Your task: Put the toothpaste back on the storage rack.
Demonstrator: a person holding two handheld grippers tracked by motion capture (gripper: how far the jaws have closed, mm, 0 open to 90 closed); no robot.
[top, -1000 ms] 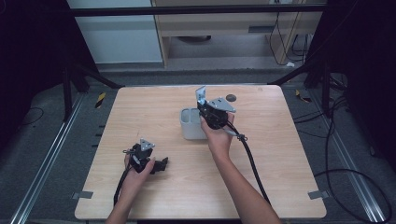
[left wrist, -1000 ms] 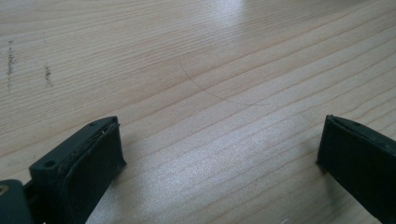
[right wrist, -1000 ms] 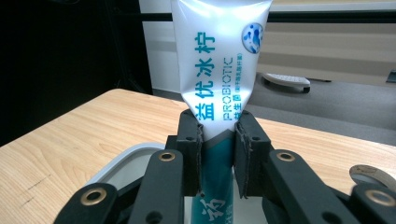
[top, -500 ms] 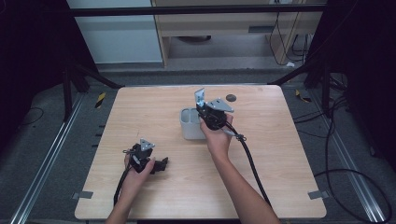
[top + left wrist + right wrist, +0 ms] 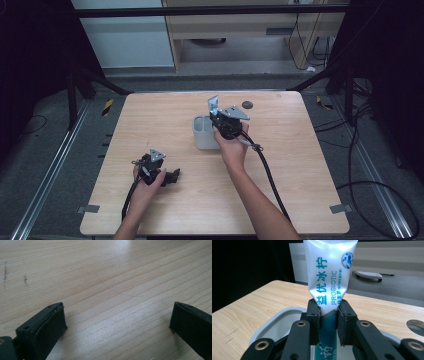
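Left gripper (image 5: 172,176) sat at about 7 o'clock on the table (image 5: 300,200), low on the wood, jaws spread wide with only bare board between them in the left gripper view. Idle, so no risk there except its cable being dragged if the hand shifted.

Right gripper (image 5: 329,315) was near table centre, jaws pinched on a toothpaste tube (image 5: 329,270), held upright, crimped end at 12 o'clock in the right gripper view. The grey cup (image 5: 272,325) was directly under and just behind the jaws, at 9 o'clock of the gripper in the high view.

Likely failure modes:
- The grip was on the soft body of the tube, so it could squash, slip and drop crooked.
- The lower end was hidden behind the jaws; cannot tell whether it was inside the rim. It could catch the rim and tip the light cup.
- A tall tube in a short cup might lean out on release.

A dark disc (image 5: 246,104) lay at 1 o'clock, well apart.
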